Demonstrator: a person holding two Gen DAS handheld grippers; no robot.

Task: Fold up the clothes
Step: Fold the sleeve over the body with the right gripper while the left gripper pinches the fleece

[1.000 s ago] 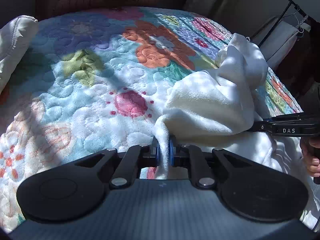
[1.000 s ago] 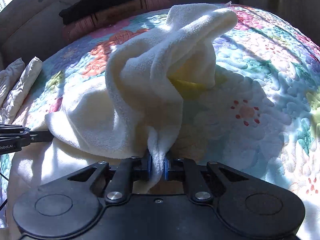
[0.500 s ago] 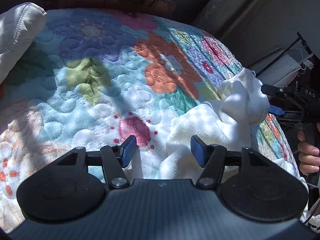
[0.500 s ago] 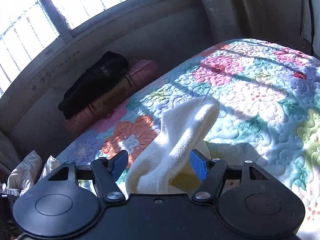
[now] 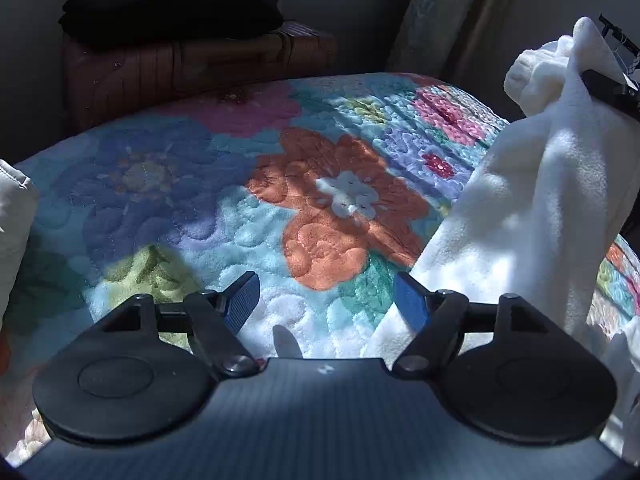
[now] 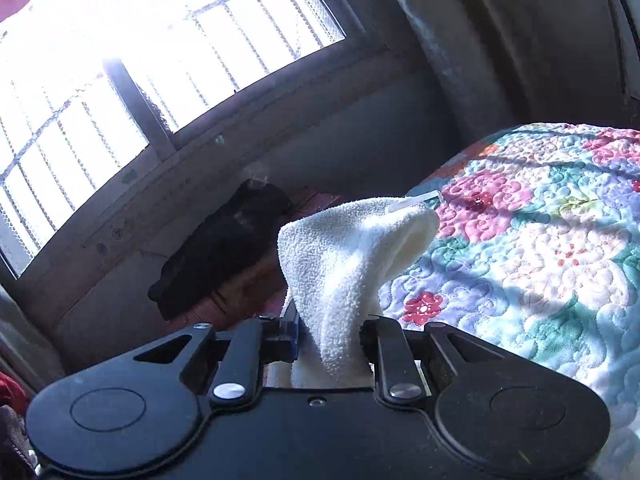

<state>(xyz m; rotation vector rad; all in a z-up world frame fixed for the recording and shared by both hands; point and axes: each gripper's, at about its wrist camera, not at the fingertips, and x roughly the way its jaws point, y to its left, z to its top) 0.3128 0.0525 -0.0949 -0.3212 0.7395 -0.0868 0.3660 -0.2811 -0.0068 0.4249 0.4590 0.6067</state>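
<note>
Your right gripper (image 6: 330, 336) closing on bunched white fleece garment (image 6: 352, 264), lifting it above floral quilt (image 6: 540, 248) to hang out for folding; your left gripper (image 5: 326, 300) opening, empty, beside garment's lower drape.

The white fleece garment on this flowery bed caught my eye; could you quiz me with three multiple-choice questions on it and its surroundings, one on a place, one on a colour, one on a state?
1. Where does the black bundle lie?
A. on the brown suitcase
B. on the quilt
C. on the windowsill

2. What colour is the big flower with a white centre?
A. yellow
B. orange
C. black

3. Which gripper has the white fleece garment between its fingers?
A. left gripper
B. right gripper
C. neither

Answers: 1 A, it rests atop the case. 2 B, orange petals. 3 B, its closing jaws pinch fleece; the left's opening jaws are empty.
</note>
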